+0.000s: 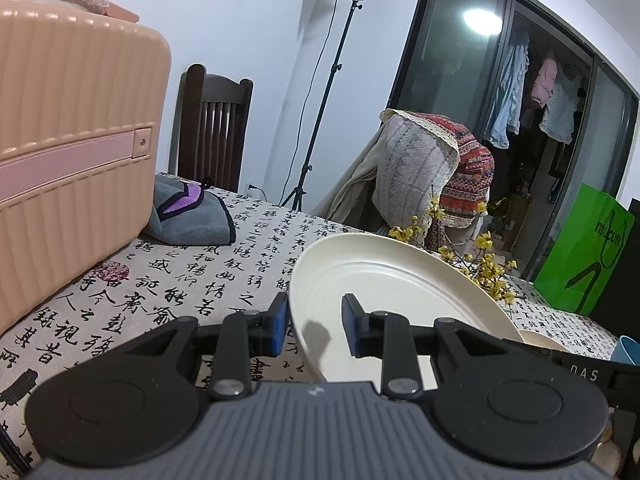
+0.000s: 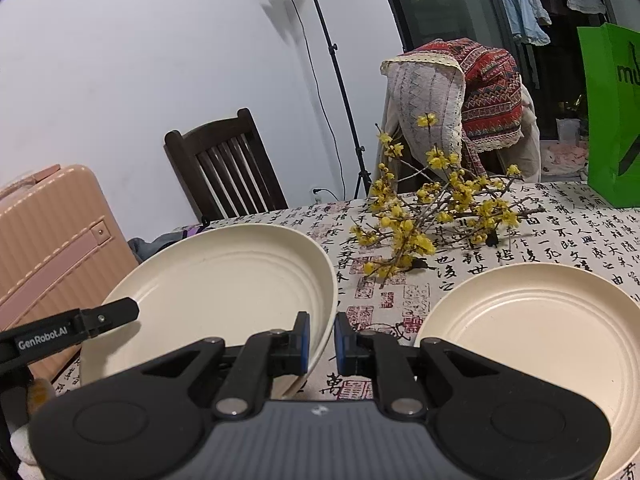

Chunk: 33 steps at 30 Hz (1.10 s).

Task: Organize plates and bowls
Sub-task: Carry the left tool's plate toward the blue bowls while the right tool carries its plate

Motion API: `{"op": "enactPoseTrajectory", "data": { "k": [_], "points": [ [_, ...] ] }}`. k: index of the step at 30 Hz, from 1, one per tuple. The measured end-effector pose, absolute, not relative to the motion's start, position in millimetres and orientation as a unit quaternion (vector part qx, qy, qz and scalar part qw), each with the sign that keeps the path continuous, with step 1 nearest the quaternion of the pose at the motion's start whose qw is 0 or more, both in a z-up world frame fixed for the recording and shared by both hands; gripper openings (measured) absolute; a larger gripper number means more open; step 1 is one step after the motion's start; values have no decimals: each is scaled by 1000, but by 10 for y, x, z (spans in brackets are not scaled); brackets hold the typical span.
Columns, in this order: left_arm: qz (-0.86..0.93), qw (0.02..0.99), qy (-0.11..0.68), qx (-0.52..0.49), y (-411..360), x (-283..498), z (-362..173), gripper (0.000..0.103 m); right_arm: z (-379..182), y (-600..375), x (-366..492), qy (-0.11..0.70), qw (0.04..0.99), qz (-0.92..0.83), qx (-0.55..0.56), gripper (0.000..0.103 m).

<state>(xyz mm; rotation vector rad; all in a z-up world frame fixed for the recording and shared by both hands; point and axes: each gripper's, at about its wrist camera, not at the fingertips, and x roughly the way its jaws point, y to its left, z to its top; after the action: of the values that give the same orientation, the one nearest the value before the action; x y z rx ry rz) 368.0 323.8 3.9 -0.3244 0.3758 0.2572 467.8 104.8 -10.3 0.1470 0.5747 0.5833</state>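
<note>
A cream plate [image 1: 384,280] is held off the calligraphy-print tablecloth [image 1: 192,280] by both grippers, one at each side. My left gripper [image 1: 316,320] is shut on its left rim, one blue pad outside and one inside the dish. My right gripper [image 2: 320,336] is shut on the right rim of the same plate [image 2: 216,284], which tilts slightly. One finger of the left gripper [image 2: 116,314] shows at the plate's left edge in the right wrist view. A second cream plate [image 2: 532,352] lies flat on the table to the right.
A pink suitcase [image 1: 72,128] stands on the table at the left with a grey cloth [image 1: 188,216] beside it. A branch of yellow flowers [image 2: 432,224] lies behind the plates. A green bag [image 2: 612,112] stands far right, a blue cup [image 1: 626,350] nearby. Chairs [image 2: 228,164] and a lamp stand [image 2: 336,80] are behind the table.
</note>
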Motion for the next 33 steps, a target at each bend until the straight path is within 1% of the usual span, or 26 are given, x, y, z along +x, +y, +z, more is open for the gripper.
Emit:
{"op": "enactPoseTrajectory", "data": {
  "k": [33],
  "points": [
    [85, 969, 183, -145, 3019, 3642, 53, 29, -75, 736, 4470, 280, 923, 247, 94, 12]
  ]
}}
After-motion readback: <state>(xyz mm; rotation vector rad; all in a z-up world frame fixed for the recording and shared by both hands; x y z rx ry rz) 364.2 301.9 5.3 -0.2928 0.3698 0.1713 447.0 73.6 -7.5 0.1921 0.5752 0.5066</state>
